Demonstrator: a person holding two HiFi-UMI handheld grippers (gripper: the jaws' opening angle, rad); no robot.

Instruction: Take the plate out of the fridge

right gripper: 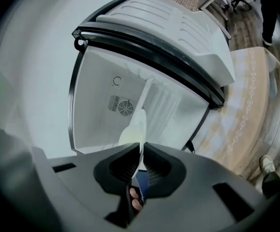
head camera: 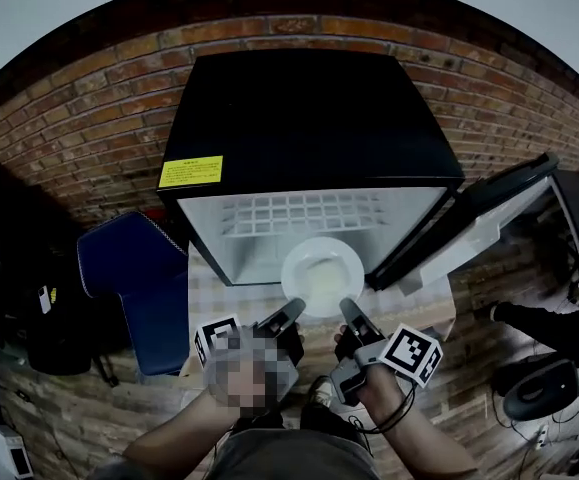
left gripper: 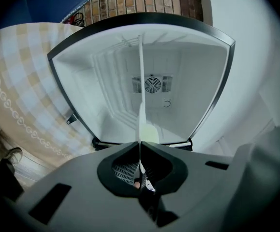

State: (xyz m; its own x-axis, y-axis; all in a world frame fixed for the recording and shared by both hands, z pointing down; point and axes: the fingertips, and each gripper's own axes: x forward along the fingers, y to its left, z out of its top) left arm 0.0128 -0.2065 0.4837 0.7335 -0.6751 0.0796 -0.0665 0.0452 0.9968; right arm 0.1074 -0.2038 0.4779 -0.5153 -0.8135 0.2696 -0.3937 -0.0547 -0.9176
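A white plate (head camera: 322, 273) hangs level just in front of the open mini fridge (head camera: 309, 118), at the mouth of its white inside (head camera: 269, 243). My left gripper (head camera: 294, 306) is shut on the plate's near-left rim, and my right gripper (head camera: 347, 306) is shut on its near-right rim. In the left gripper view the plate (left gripper: 148, 132) shows edge-on, pinched between the jaws of the left gripper (left gripper: 140, 144). The right gripper view shows the same: the plate (right gripper: 134, 129) runs out thin from the closed right gripper (right gripper: 141, 146).
The fridge door (head camera: 489, 218) stands open to the right. A wire shelf (head camera: 299, 211) sits inside, and a fan vent (left gripper: 152, 84) is on the back wall. The fridge stands on a checked cloth (left gripper: 19, 81). A blue seat (head camera: 139, 278) is to the left, brick wall behind.
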